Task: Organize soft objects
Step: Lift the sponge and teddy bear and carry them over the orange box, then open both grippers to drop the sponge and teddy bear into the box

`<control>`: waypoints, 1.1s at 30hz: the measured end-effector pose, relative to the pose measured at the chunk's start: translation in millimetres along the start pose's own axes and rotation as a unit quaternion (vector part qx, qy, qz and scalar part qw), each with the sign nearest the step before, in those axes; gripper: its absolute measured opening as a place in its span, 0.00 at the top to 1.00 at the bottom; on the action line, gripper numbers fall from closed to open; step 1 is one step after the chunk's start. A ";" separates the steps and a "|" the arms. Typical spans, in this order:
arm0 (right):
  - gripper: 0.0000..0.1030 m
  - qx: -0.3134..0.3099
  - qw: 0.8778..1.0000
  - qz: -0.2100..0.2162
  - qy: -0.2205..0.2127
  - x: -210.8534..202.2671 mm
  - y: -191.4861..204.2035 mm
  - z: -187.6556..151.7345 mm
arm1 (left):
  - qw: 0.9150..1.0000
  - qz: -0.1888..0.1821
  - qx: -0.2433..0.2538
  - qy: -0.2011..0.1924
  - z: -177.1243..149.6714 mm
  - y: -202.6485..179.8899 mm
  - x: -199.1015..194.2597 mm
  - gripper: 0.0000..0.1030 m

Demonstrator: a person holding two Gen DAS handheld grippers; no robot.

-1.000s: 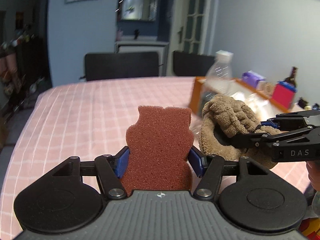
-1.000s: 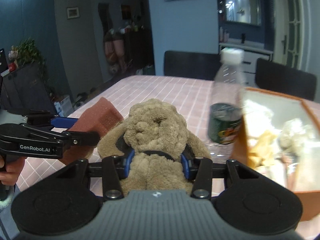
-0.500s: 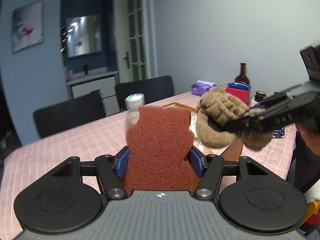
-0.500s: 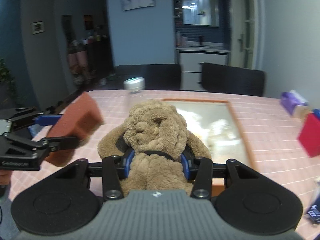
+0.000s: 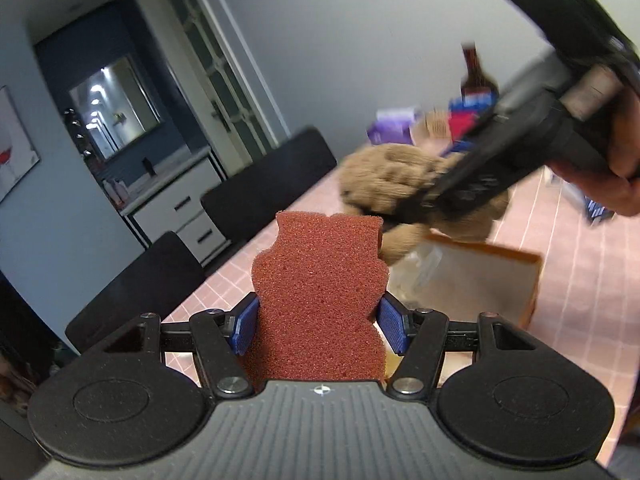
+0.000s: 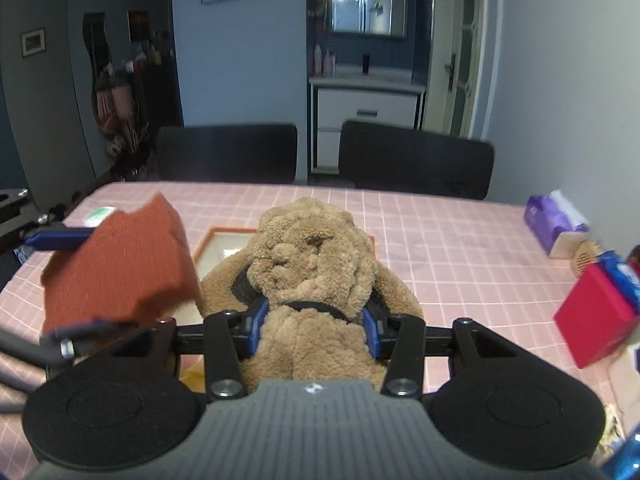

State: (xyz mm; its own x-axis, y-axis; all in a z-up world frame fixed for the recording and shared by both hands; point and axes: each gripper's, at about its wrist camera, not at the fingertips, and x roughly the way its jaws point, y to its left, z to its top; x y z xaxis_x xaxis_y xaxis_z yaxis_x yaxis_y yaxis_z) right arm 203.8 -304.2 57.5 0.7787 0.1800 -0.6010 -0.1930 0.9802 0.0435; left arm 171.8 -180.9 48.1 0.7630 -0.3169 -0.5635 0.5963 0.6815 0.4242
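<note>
Rust-red foam, cut to a bear-like outline, is the sponge [image 5: 318, 300] that the left claw [image 5: 319, 326] holds: its blue pads [image 5: 244, 328] press into both flanks, so the jaws stand fairly wide on a wide, yielding piece. The right claw [image 6: 312, 322] is closed more narrowly on a tan plush toy [image 6: 316, 264], gripped about its middle just below the dark collar. Both soft things are carried in the air above the counter [image 6: 440, 232] with its pink checked cloth, the sponge just beside the toy and to its left in the right wrist view.

Under them lies an orange-rimmed tray [image 5: 516, 258] that already holds something pale and crumpled; it looks the likely place for both, though that is only a judgement. To do this step well, each claw would best come low over the tray before it lets go, since foam and plush spring back and may bounce or roll off the rim. The two would do better set down one after the other, side by side and not stacked, with the claws kept apart so that they do not knock together. The left wrist view is tilted and the toy blurred there.

No writing can be read: the purple tissue pack [image 6: 554, 224], the red box [image 6: 596, 320] and the dark bottle [image 5: 476, 76] show no legible label.
</note>
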 end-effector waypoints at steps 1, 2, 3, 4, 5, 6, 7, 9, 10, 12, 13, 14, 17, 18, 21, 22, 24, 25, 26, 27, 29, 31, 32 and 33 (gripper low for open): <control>0.56 0.004 1.000 0.007 0.010 8.2 -9.6 4.5 | 1.000 -0.001 0.018 0.017 0.4 -5.3 10.1 0.30; 0.56 0.010 1.000 0.011 0.020 20.8 -13.9 7.3 | 0.999 -0.001 0.032 0.033 0.8 -11.2 20.4 0.30; 0.56 0.015 0.999 0.013 0.029 32.9 -18.7 10.6 | 0.998 -0.001 0.044 0.047 1.9 -16.8 31.6 0.30; 0.56 0.017 0.999 0.014 0.037 42.8 -20.6 11.4 | 0.997 0.000 0.055 0.061 0.7 -21.4 41.9 0.30; 0.56 0.019 0.999 0.016 0.044 52.3 -21.2 11.3 | 0.995 0.005 0.062 0.076 -1.3 -24.7 51.8 0.30; 0.55 0.022 0.998 0.022 0.052 60.1 -20.7 10.0 | 0.994 0.011 0.065 0.089 -3.3 -27.0 61.8 0.30; 0.55 0.023 0.998 0.028 0.059 67.1 -19.9 8.0 | 0.992 0.014 0.068 0.102 -5.6 -27.7 71.2 0.30; 0.54 0.022 0.997 0.033 0.067 78.4 -19.1 2.4 | 0.990 0.008 0.067 0.122 -10.8 -27.3 85.1 0.30; 0.54 0.021 0.997 0.034 0.070 84.0 -19.0 0.5 | 0.989 0.007 0.069 0.129 -14.7 -26.3 87.9 0.30; 0.53 0.023 0.996 0.034 0.077 91.6 -19.2 -4.6 | 0.987 0.011 0.083 0.138 -19.8 -30.2 97.0 0.29; 0.52 0.022 0.996 0.037 0.080 93.7 -18.7 -7.0 | 0.986 0.014 0.090 0.141 -21.9 -32.0 100.0 0.29; 0.52 0.017 0.996 0.039 0.081 95.1 -17.6 -9.0 | 0.985 0.016 0.095 0.143 -23.4 -33.8 102.4 0.28; 0.50 0.002 0.996 0.034 0.085 100.4 -12.9 -10.7 | 0.984 0.012 0.097 0.152 -24.4 -37.5 109.5 0.26; 0.49 -0.002 0.996 0.035 0.087 101.9 -11.5 -12.8 | 0.983 0.009 0.098 0.153 -24.5 -38.2 111.3 0.25; 0.48 -0.013 0.995 0.042 0.093 107.6 -6.9 -15.4 | 0.983 -0.009 0.099 0.157 -28.3 -40.9 112.2 0.22; 0.48 -0.014 0.994 0.046 0.094 112.3 -7.1 -14.7 | 0.982 -0.016 0.097 0.159 -29.9 -40.4 111.8 0.21; 0.44 -0.009 0.994 0.053 0.097 116.1 -6.6 -14.2 | 0.982 -0.025 0.093 0.160 -33.7 -37.6 109.1 0.21; 0.42 -0.007 0.994 0.056 0.099 116.9 -6.2 -14.4 | 0.982 -0.025 0.095 0.159 -33.3 -36.5 109.2 0.21; 0.42 -0.005 0.993 0.058 0.099 116.1 -6.1 -14.6 | 0.982 -0.023 0.099 0.156 -34.1 -37.5 108.1 0.20; 0.42 -0.006 0.993 0.057 0.099 115.5 -5.5 -13.6 | 0.983 -0.023 0.100 0.154 -34.8 -36.7 105.8 0.19; 0.41 -0.006 0.994 0.052 0.095 111.5 -5.3 -12.1 | 0.984 -0.025 0.097 0.150 -33.5 -35.5 103.2 0.19; 0.40 0.002 0.995 0.051 0.089 106.7 -5.9 -10.1 | 0.985 -0.028 0.093 0.145 -33.4 -36.5 96.2 0.19; 0.39 0.007 0.995 0.049 0.086 102.7 -6.7 -9.4 | 0.986 -0.028 0.090 0.141 -33.6 -36.5 91.9 0.19; 0.37 0.012 0.996 0.045 0.082 98.5 -7.2 -8.8 | 0.986 -0.027 0.088 0.136 -33.5 -35.5 88.3 0.19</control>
State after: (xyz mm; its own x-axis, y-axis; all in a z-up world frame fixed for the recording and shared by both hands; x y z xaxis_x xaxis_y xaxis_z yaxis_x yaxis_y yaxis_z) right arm 276.6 -294.2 -9.1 0.6510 0.2536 -0.7155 -0.2422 0.9627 0.1209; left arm 209.6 -210.9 -40.5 0.6481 -0.1437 -0.7479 0.6861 0.5365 0.4914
